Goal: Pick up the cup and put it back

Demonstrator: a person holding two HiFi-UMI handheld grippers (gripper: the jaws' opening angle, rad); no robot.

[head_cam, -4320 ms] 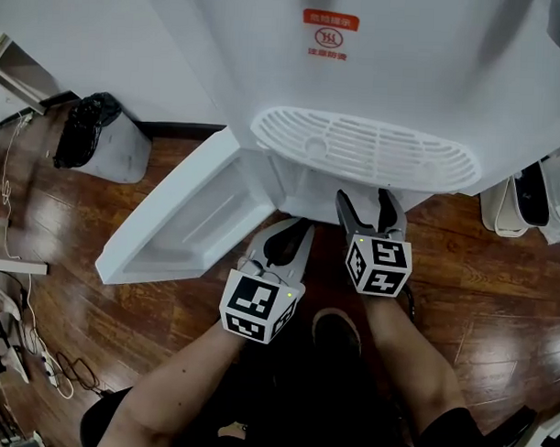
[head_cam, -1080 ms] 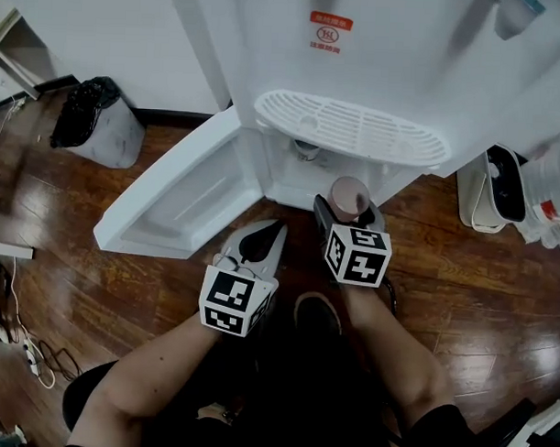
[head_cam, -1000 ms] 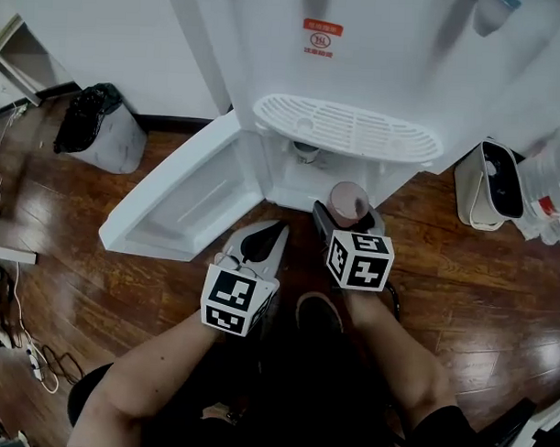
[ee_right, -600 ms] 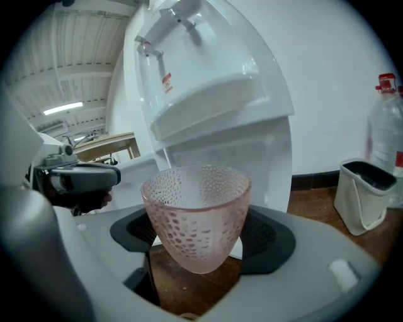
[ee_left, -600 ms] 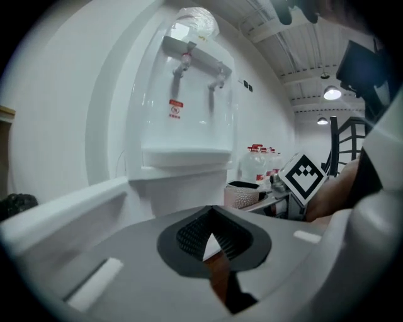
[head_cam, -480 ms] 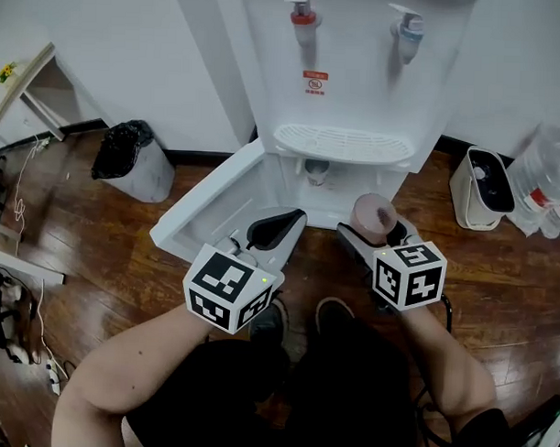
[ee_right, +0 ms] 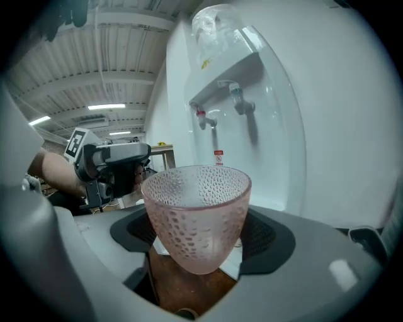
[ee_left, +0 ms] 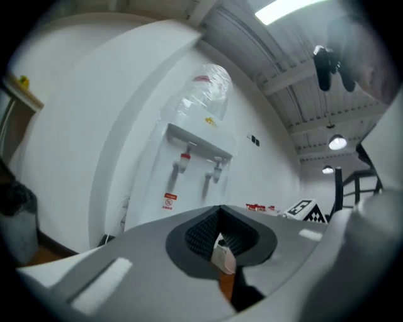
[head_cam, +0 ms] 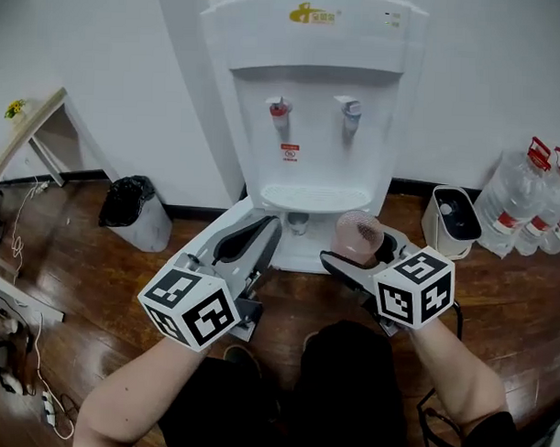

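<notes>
In the head view, the pink dimpled glass cup [head_cam: 357, 237] is held clamped by the right gripper [head_cam: 362, 251] at centre, just below the white water dispenser's [head_cam: 311, 127] tray edge. In the left gripper view, the left gripper's [ee_left: 220, 244] jaws, which have just been opening, are seen apart with nothing between them. In the right gripper view, the cup is seen upright at centre, with open air left ahead of it.

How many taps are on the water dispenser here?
2. The red-topped tap sits on the left of the water dispenser's recessed front. The pale tap is to its right at about the same height. None appears hidden.
</notes>
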